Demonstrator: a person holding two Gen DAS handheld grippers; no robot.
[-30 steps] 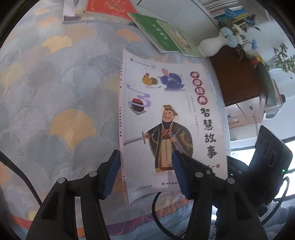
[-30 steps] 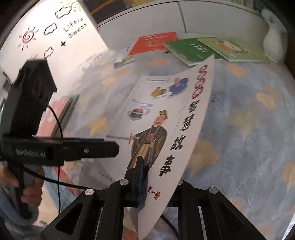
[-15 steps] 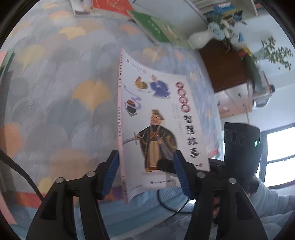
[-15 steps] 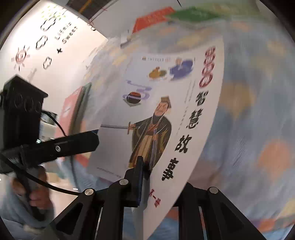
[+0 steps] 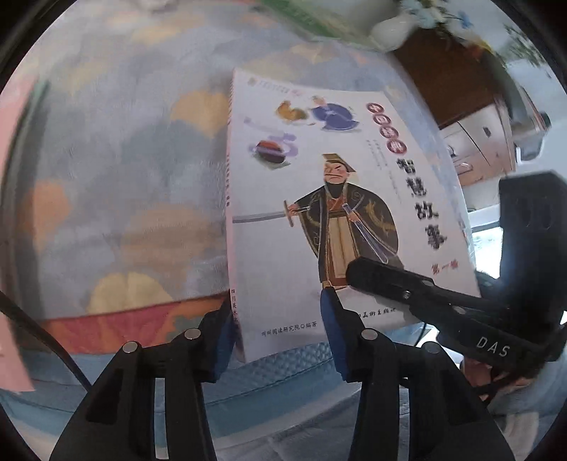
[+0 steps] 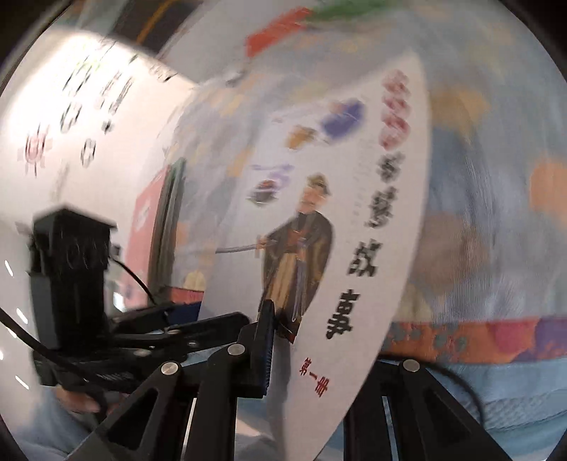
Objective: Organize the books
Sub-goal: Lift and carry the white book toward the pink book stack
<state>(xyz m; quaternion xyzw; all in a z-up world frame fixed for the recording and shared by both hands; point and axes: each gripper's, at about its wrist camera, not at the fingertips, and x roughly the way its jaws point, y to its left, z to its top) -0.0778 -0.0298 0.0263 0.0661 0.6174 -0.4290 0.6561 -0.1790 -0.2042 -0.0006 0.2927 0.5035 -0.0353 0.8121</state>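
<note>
A white picture book [image 5: 319, 198] with a robed swordsman on its cover is held up above the patterned bedspread [image 5: 117, 170]. My right gripper [image 6: 312, 344] is shut on the book's lower right corner [image 6: 340, 283]; it shows in the left wrist view as a black arm [image 5: 407, 287] lying over the cover. My left gripper [image 5: 280, 319] is open, its blue pads on either side of the book's lower spine edge, with the book between them. The right wrist view is blurred.
More books, red [image 6: 280, 32] and green [image 6: 347, 10], lie at the far edge of the bed. A white vase [image 5: 393, 28] stands on a dark wooden cabinet [image 5: 450, 81] at the right. Pink books [image 6: 152, 220] stand at the left.
The right gripper has lifted the book off the bedspread and drawn it toward the bed's near edge. The left gripper has followed, its open jaws staying around the book's lower left edge.
</note>
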